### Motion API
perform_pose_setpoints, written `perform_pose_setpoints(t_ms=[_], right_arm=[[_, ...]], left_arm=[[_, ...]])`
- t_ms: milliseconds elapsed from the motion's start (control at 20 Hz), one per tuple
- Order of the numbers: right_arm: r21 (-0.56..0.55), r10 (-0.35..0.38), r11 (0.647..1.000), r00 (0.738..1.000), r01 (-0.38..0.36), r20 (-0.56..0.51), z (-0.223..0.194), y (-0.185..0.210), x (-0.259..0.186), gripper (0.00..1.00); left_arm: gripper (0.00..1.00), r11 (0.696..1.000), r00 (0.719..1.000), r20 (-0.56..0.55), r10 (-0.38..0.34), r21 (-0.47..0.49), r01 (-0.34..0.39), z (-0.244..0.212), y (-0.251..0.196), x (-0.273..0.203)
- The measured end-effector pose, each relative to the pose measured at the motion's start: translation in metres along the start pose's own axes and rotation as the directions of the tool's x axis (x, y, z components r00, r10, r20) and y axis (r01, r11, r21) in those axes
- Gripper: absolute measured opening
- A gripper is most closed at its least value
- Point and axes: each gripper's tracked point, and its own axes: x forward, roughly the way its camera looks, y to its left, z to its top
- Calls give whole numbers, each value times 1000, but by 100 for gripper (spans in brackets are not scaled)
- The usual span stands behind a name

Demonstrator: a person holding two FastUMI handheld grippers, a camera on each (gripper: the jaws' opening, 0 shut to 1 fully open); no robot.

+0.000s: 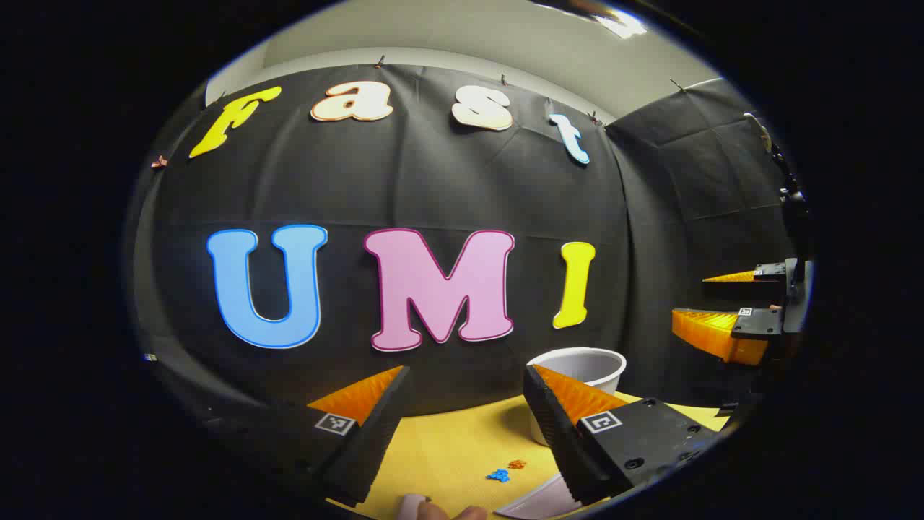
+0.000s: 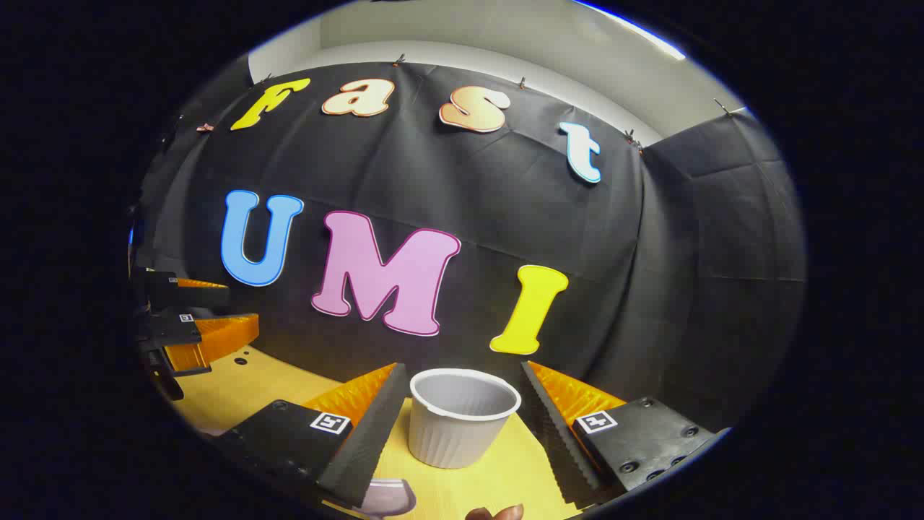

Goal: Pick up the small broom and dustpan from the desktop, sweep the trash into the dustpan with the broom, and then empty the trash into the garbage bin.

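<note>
- Left gripper [image 1: 462, 393]: released, jaws wide apart, nothing between them; raised above the yellow surface [image 1: 447, 448].
- Right gripper [image 2: 458, 390]: released, jaws spread either side of the bin but not touching it.
- Just below the left gripper's right finger, a pale flat edge [image 1: 538, 498] shows; probably the dustpan, too cropped to confirm. Judged light, stiff plastic, slippery; best taken by the handle.
- Below the right gripper, a pale rounded piece [image 2: 386, 497]; broom or pan handle, cannot tell which.
- Trash [image 1: 505, 471]: small blue and orange scraps ahead of the left gripper; light, easily scattered.
- Garbage bin [image 2: 464, 417]: ribbed white cup, beyond; likely thin-walled and tippable.
</note>
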Motion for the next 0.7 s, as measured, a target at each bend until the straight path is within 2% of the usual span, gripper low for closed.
perform_pose_setpoints(t_ms=[150,450,700], right_arm=[[-9,30,1000,999,-30,18,4,5,-4,96],[-3,88,996,996,-88,-19,-8,21,-8,98],[-5,140,990,990,-140,-7,-4,42,-7,97]], left_arm=[[97,998,998,-24,64,10,-64,-4,19,-17],[97,986,984,-72,166,8,-165,-17,53,-44],[97,980,977,-82,196,39,-193,-20,67,-61]])
